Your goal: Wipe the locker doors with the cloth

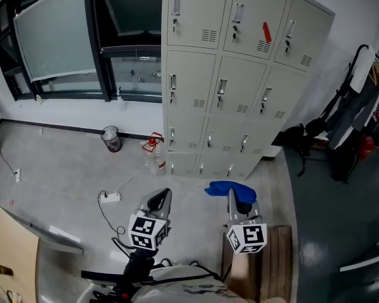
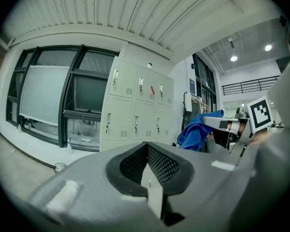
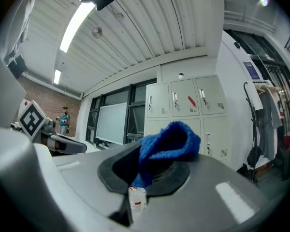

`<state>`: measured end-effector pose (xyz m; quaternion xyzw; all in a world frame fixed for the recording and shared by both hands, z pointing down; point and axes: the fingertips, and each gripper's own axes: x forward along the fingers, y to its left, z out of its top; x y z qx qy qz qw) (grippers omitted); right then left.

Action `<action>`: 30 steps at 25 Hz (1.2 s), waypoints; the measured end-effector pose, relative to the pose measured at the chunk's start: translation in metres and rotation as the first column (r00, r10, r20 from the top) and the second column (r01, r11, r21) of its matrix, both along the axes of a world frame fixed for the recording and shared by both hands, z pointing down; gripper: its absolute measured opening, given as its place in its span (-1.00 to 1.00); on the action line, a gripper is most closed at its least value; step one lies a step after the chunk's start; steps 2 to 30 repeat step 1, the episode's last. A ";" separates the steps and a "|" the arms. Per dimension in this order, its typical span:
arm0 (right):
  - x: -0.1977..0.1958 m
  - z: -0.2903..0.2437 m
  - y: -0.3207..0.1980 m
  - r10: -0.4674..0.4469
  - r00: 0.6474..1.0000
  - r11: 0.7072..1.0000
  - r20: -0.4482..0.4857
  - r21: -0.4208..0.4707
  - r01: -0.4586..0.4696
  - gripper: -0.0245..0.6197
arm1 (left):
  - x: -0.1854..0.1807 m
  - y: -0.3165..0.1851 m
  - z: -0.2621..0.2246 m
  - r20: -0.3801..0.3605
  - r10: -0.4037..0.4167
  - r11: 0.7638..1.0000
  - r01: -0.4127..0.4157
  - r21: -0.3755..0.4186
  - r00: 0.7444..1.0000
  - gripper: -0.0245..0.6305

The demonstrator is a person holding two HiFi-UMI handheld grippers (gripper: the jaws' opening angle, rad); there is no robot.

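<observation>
On your left, the left gripper [image 1: 158, 201] is held low in front of you, its mesh pads pressed together at the tips with nothing between them, so it is idle for this job. Just right of it, your right gripper [image 1: 239, 202] is pinching the blue cloth [image 1: 226, 188], which bunches up out of the jaws and flops forward over the tips. The locker doors [image 1: 191, 87] stand ahead across open floor, well apart from the cloth, so wiping looks not yet begun and you are at the approach. The next move calls for closing that gap and raising the right gripper until the loose fold of cloth lies flat against a door panel. Expect the handles and keys [image 1: 175, 24] to snag it, and mind the bottle [image 1: 153, 155] at the lockers' foot.
</observation>
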<state>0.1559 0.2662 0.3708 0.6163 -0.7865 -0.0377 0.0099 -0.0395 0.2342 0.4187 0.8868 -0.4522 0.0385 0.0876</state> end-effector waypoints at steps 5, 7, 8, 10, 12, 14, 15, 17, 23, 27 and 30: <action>0.002 -0.001 -0.002 0.001 1.000 1.000 0.005 0.004 -0.001 -0.85 | 0.000 -0.003 -0.001 0.000 0.000 1.000 0.000 0.003 1.000 -0.94; 0.002 -0.001 -0.002 0.001 1.000 1.000 0.005 0.004 -0.001 -0.85 | 0.000 -0.003 -0.001 0.000 0.000 1.000 0.000 0.003 1.000 -0.94; 0.002 -0.001 -0.002 0.001 1.000 1.000 0.005 0.004 -0.001 -0.85 | 0.000 -0.003 -0.001 0.000 0.000 1.000 0.000 0.003 1.000 -0.94; 0.002 -0.001 -0.002 0.001 1.000 1.000 0.005 0.004 -0.001 -0.85 | 0.000 -0.003 -0.001 0.000 0.000 1.000 0.000 0.003 1.000 -0.94; 0.002 -0.001 -0.002 0.001 1.000 1.000 0.005 0.004 -0.001 -0.85 | 0.000 -0.003 -0.001 0.000 0.000 1.000 0.000 0.003 1.000 -0.94; 0.002 -0.001 -0.002 0.001 1.000 1.000 0.005 0.004 -0.001 -0.85 | 0.000 -0.003 -0.001 0.000 0.000 1.000 0.000 0.003 1.000 -0.94; 0.002 -0.001 -0.002 0.001 1.000 1.000 0.005 0.004 -0.001 -0.85 | 0.000 -0.003 -0.001 0.000 0.000 1.000 0.000 0.003 1.000 -0.94; 0.002 -0.001 -0.002 0.001 1.000 1.000 0.005 0.004 -0.001 -0.85 | 0.000 -0.003 -0.001 0.000 0.000 1.000 0.000 0.003 1.000 -0.94; 0.002 -0.001 -0.002 0.001 1.000 1.000 0.005 0.004 -0.001 -0.85 | 0.000 -0.003 -0.001 0.000 0.000 1.000 0.000 0.003 1.000 -0.94; 0.002 -0.001 -0.002 0.001 1.000 1.000 0.005 0.004 -0.001 -0.85 | 0.000 -0.003 -0.001 0.000 0.000 1.000 0.000 0.003 1.000 -0.94; 0.002 -0.001 -0.002 0.001 1.000 1.000 0.005 0.004 -0.001 -0.85 | 0.000 -0.003 -0.001 0.000 0.000 1.000 0.000 0.003 1.000 -0.94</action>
